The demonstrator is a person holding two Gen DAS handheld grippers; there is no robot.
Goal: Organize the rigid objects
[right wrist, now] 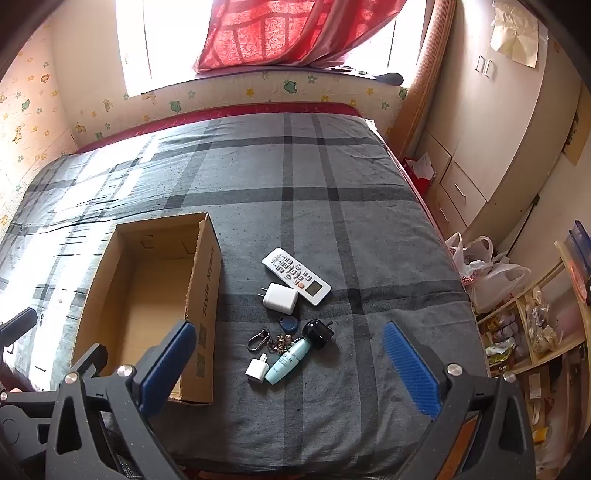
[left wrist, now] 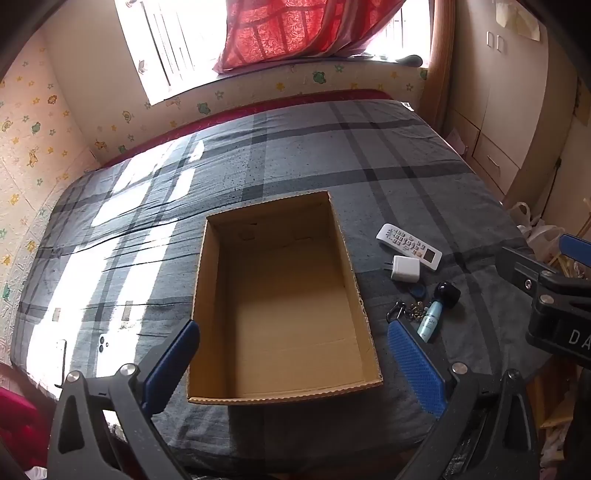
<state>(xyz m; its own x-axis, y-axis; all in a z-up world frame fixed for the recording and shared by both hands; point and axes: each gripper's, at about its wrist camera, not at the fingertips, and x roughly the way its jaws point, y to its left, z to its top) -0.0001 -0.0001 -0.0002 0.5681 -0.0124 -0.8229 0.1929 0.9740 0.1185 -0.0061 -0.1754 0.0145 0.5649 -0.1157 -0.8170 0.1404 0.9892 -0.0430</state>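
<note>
An open cardboard box (left wrist: 207, 280) (right wrist: 201, 291) lies on the grey plaid bed with nothing inside. To its right lie a white remote (right wrist: 296, 275) (left wrist: 408, 246), a white charger (right wrist: 280, 297) (left wrist: 405, 268), a blue tag (right wrist: 289, 324), a key ring with carabiner (right wrist: 266, 340), a black plug (right wrist: 317, 333), a teal bottle (right wrist: 288, 361) (left wrist: 430, 319) and a small white plug (right wrist: 257, 368). My left gripper (left wrist: 293, 363) hangs open above the box's near end. My right gripper (right wrist: 291, 363) hangs open above the small items, holding nothing.
A white phone (left wrist: 107, 354) and a second flat device (left wrist: 61, 360) lie in the sunlit patch left of the box. The bed (right wrist: 332, 221) meets a wardrobe (right wrist: 491, 140), plastic bags (right wrist: 491, 273) and a cluttered shelf (right wrist: 532, 332) on the right. A window with a red curtain (right wrist: 291, 33) is beyond.
</note>
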